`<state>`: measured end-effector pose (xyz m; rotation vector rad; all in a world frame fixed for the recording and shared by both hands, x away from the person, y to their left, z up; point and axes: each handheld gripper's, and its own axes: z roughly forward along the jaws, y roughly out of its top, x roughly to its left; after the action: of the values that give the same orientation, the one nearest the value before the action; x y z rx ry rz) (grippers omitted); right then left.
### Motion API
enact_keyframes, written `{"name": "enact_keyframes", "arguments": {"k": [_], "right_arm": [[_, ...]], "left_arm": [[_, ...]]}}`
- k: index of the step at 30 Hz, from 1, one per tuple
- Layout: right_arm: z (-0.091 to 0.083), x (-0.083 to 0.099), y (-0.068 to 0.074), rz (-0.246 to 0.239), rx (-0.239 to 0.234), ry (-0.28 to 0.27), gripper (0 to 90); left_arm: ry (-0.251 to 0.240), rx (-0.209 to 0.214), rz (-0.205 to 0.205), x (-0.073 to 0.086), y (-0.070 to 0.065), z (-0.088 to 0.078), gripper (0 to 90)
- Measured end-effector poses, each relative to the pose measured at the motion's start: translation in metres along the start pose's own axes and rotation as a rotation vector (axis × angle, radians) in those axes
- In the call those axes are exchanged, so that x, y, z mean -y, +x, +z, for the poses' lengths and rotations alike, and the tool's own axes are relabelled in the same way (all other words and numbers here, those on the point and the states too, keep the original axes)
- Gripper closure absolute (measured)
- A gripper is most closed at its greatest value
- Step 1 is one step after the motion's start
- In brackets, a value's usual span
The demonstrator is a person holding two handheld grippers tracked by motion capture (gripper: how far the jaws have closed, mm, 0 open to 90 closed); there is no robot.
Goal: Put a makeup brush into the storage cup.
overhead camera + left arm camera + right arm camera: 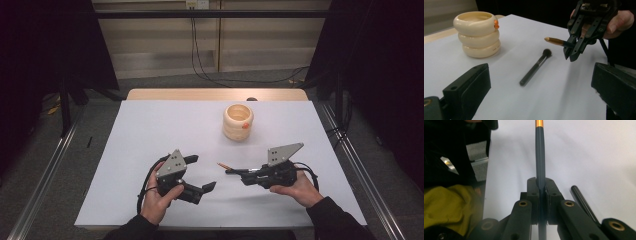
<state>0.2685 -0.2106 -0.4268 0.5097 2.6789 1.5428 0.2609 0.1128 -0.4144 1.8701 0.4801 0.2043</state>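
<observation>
Your right gripper [572,53] holds 1 brush [555,41] above the counter [150,135]. A 2nd brush [534,68] lies below it. The holder [238,121] stands behind both.

light: the white desk [150,150] is lit evenly from overhead, while the room on both sides goes nearly black
shadows: soft and faint, a pale one just under the right gripper [227,171]
blur: in the left gripper view the near fingers [466,92] are soft, and the black brush [534,68] is slightly smeared
glare: none, colours muted
</observation>
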Motion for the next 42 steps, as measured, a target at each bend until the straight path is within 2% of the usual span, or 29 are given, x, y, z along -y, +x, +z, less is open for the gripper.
{"name": "enact_keyframes", "arguments": {"k": [2, 4, 6, 9, 12, 13, 14, 15, 19, 24, 27, 30, 33, 35, 37, 40, 42], "right_arm": [[-0.002, -0.001, 0.000, 0.012, -0.004, -0.036, 84.3], [-0.003, -0.001, 0.000, 0.017, -0.009, -0.064, 84.3], [-0.004, -0.002, 0.000, 0.020, -0.019, -0.083, 84.3], [-0.004, -0.003, 0.001, 0.021, -0.021, -0.111, 84.3], [-0.002, -0.005, 0.004, -0.005, -0.005, -0.101, 84.3], [-0.002, -0.005, 0.005, -0.006, -0.008, -0.102, 84.3], [-0.001, -0.006, 0.005, -0.008, -0.012, -0.106, 84.3], [-0.001, -0.006, 0.005, -0.010, -0.010, -0.106, 84.3], [-0.002, -0.006, 0.005, 0.003, -0.022, -0.142, 84.2], [-0.004, -0.007, 0.004, 0.011, -0.021, -0.165, 84.3], [-0.006, -0.007, 0.003, 0.011, -0.021, -0.177, 84.3], [-0.007, -0.008, 0.003, 0.009, -0.015, -0.184, 84.3], [-0.008, -0.008, 0.003, 0.000, -0.012, -0.183, 84.3], [-0.009, -0.009, 0.003, 0.000, -0.009, -0.182, 84.3], [-0.010, -0.009, 0.002, 0.000, 0.003, -0.185, 84.3], [-0.010, -0.009, 0.001, 0.002, 0.000, -0.196, 84.3], [-0.010, -0.010, 0.002, 0.002, -0.001, -0.196, 84.3]], "left_arm": [[-0.008, -0.002, -0.010, -0.001, -0.001, 0.000, 2.3], [-0.002, -0.017, -0.001, -0.002, -0.001, -0.001, 2.3], [-0.013, -0.003, -0.003, -0.002, 0.000, -0.001, 2.3], [-0.032, -0.008, -0.009, -0.004, -0.001, 0.000, 2.5], [-0.028, -0.027, -0.001, -0.005, -0.001, -0.001, 2.4], [-0.040, -0.005, -0.004, -0.004, -0.001, 0.000, 2.4], [-0.045, -0.003, -0.011, -0.005, -0.002, 0.000, 2.4], [-0.041, -0.022, -0.013, -0.005, -0.003, 0.000, 2.6], [-0.063, 0.012, -0.017, -0.008, -0.004, 0.003, 2.9], [-0.061, 0.035, -0.018, -0.013, -0.006, 0.008, 3.2], [-0.059, 0.068, -0.013, -0.015, -0.008, 0.012, 3.6], [-0.055, 0.071, -0.009, -0.020, -0.009, 0.016, 4.0], [-0.054, 0.092, -0.012, -0.025, -0.012, 0.019, 5.7], [-0.058, 0.085, -0.005, -0.027, -0.013, 0.021, 5.7], [-0.063, 0.103, -0.019, -0.029, -0.012, 0.024, 5.8], [-0.066, 0.110, -0.006, -0.032, -0.012, 0.030, 6.7], [-0.062, 0.110, 0.003, -0.034, -0.012, 0.035, 11.1]]}}
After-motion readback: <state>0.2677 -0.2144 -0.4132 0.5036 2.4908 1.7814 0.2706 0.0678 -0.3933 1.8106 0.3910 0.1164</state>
